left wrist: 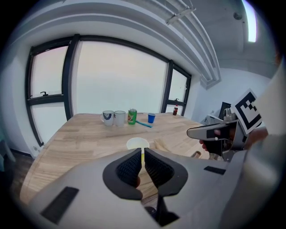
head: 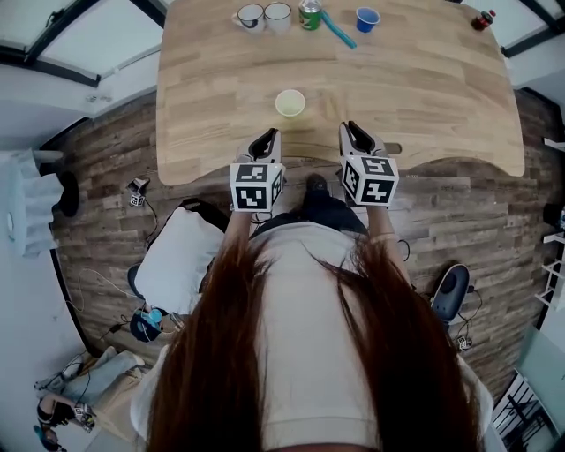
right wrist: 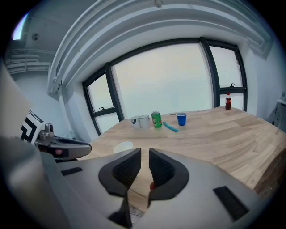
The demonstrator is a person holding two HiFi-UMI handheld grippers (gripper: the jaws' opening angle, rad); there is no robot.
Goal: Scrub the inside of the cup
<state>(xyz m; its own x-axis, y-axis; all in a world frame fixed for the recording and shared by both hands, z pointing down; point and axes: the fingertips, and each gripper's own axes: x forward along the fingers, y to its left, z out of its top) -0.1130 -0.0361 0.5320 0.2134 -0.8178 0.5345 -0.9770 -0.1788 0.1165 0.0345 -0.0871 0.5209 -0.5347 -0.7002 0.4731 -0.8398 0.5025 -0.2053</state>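
Note:
A pale yellow cup [head: 290, 103] stands upright on the wooden table [head: 424, 97], near its front edge; it also shows as the cup [left wrist: 137, 144] and the cup [right wrist: 123, 146]. My left gripper [head: 269, 134] hovers over the table's front edge, just short of the cup and slightly left of it, shut and empty. My right gripper [head: 350, 129] sits level with it to the cup's right, also shut with nothing between its jaws. A teal brush [head: 338, 29] lies at the far edge between a green can [head: 309, 15] and a blue cup [head: 367, 19].
Two mugs [head: 251, 17] [head: 277, 15] stand left of the can at the far edge. A small dark bottle [head: 483, 19] is at the far right corner. Bags and cables lie on the floor [head: 106, 265] to my left.

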